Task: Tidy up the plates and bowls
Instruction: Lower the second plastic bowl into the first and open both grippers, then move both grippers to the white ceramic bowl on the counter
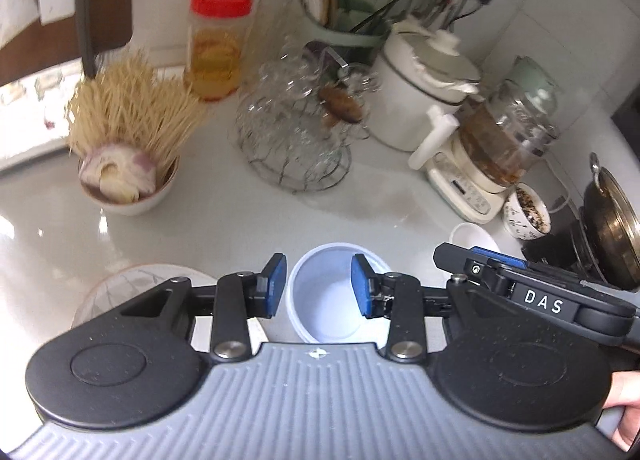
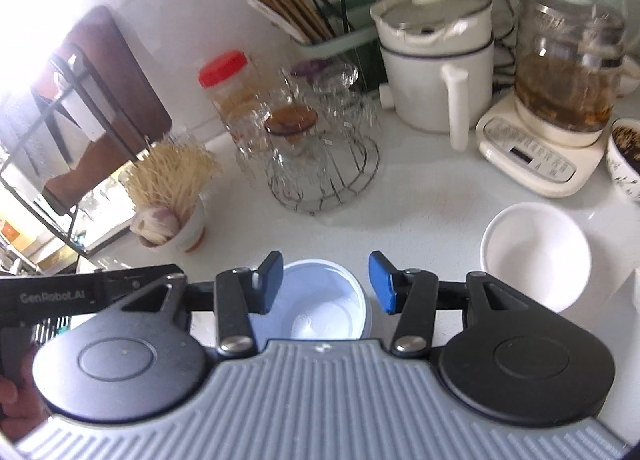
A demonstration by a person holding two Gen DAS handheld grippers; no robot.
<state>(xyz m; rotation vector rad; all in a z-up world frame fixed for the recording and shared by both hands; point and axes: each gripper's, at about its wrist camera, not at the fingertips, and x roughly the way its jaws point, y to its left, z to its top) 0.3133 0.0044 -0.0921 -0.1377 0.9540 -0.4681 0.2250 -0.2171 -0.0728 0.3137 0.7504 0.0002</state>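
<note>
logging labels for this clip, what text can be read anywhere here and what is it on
"DAS": on the right claw's black body, seen from the left wrist view.
"GenRobot.AI": on the left claw's body, seen from the right wrist view.
Kettle base panel: button print too small to read.
Red-lid jar: label blurred, unreadable.

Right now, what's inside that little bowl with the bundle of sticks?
The bowl holds an upright bunch of thin wooden sticks and purple-and-white papery pieces, perhaps garlic. Its bottom is covered by them.
</note>
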